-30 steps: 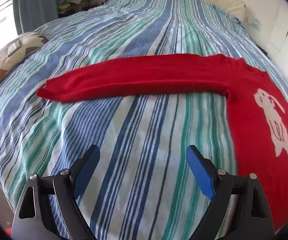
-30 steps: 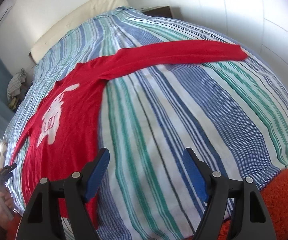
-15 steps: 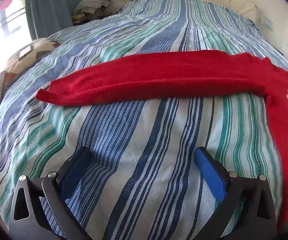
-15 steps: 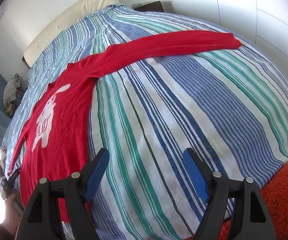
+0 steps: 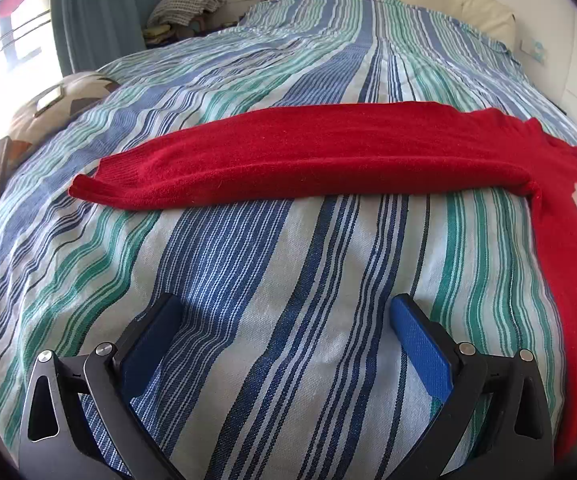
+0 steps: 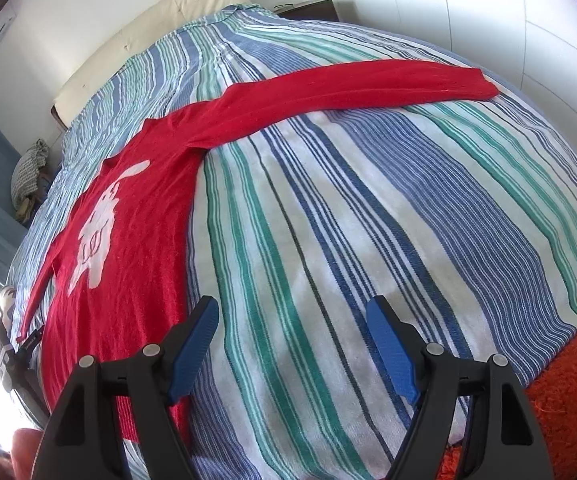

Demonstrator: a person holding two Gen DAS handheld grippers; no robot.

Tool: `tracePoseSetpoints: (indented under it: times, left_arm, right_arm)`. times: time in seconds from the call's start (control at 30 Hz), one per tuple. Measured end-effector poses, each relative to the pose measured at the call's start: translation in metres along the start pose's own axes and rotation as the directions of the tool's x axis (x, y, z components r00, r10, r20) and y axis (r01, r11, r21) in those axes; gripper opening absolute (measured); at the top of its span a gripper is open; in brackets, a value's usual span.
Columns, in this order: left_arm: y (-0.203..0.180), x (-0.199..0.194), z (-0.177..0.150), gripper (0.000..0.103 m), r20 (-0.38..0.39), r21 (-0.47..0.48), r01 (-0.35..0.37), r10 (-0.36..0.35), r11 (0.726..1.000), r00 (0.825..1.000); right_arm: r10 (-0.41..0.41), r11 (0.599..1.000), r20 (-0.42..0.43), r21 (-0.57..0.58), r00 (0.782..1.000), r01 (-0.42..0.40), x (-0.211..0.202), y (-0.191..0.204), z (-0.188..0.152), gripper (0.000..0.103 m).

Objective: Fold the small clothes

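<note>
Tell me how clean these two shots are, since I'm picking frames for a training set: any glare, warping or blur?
Left wrist view: the window is blown out white, the striped bed cover bulges from fisheye warp, and the red sweater is sharp. Right wrist view: glare burns out the lower left corner, the same bulge bends the stripes, and dark vignette rings the edges.

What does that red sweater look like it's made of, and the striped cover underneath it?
The red sweater looks like a soft knit, perhaps wool: fuzzy matte surface, ribbed cuff, and a white figure that may be knitted in. The striped cover looks like woven cotton, flat and matte, with a visible thread grid in the stripes. The exact fibres cannot be told.
</note>
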State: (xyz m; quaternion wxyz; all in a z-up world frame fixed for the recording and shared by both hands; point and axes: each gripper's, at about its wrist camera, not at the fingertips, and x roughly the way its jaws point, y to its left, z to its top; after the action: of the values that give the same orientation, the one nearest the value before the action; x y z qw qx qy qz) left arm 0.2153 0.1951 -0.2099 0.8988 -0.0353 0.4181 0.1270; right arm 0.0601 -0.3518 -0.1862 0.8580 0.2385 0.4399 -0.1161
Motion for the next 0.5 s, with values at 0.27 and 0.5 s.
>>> tracePoseSetpoints:
  times: [0.27, 0.5]
  left_arm:
    - [0.0000, 0.0000, -0.0001, 0.103, 0.000, 0.000, 0.000, 0.000, 1.000, 1.000]
    - [-0.0002, -0.0001, 0.0000, 0.103, 0.000, -0.001, 0.000, 0.000, 1.000, 1.000]
  right_arm:
    - [-0.011, 1.000, 0.009, 0.008, 1.000, 0.011, -0.0035, -0.0025, -0.0012, 0.076]
    - [-0.008, 1.000, 0.006, -0.026, 1.000, 0.008, -0.0025, 0.0038, -0.0021, 0.076]
